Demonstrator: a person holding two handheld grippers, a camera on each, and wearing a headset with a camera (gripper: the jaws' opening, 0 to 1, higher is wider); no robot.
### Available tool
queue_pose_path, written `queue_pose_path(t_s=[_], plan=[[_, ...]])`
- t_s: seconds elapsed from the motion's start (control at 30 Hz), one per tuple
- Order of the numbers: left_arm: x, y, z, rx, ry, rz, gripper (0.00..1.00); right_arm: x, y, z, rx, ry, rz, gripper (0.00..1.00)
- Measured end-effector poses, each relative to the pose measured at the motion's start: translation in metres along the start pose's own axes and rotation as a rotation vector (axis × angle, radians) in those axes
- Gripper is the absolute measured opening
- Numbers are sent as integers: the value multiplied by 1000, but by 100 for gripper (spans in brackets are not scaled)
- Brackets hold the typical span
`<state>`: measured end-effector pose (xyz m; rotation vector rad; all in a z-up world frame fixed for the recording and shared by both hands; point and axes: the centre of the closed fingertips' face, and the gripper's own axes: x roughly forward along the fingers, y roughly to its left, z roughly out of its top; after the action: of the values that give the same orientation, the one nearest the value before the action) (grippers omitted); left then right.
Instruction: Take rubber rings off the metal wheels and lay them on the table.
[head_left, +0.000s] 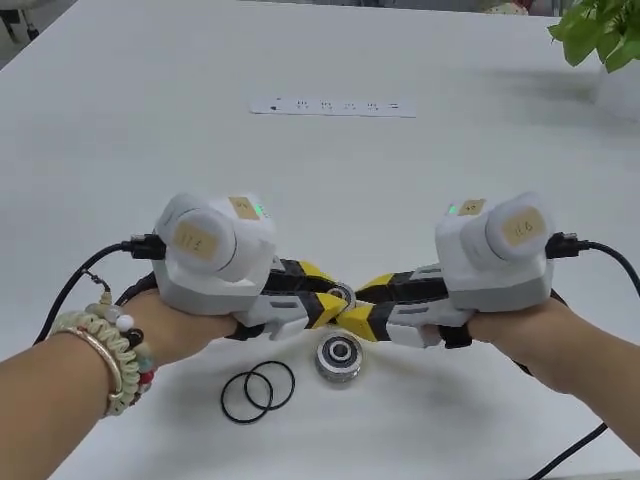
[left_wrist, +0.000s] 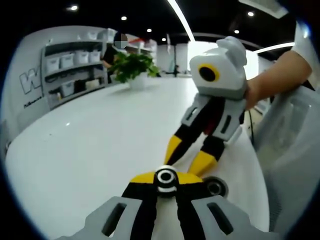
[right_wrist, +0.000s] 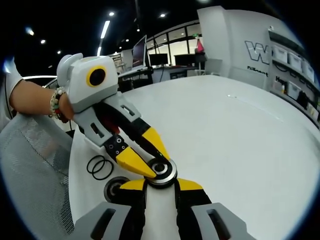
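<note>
Big letter W (right_wrist: 256, 51) on white wall, tan stickers (head_left: 524, 227) illegible

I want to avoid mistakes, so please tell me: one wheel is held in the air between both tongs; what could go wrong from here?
1. The held wheel sits only at the tips of the left tongs, above the table; a pull from the right tongs may make it slip and fall.
2. It could then hit the second wheel or the two loose rings lying close by.

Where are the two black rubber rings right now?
In the head view the rubber rings lie overlapping on the table, near the person, just left of the loose metal wheel.
</note>
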<state>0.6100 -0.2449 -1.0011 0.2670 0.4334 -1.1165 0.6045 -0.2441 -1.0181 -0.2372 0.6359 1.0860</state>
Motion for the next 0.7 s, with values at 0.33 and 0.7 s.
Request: queue_pose_path(t_s=[0.33,0.7], plan=[[0,0,0,-6,0,2,15,-2,-1,-3,-84,27,-15,15],[1,0,0,-7,0,2,15,0,0,-2,-146,40,-30,18]])
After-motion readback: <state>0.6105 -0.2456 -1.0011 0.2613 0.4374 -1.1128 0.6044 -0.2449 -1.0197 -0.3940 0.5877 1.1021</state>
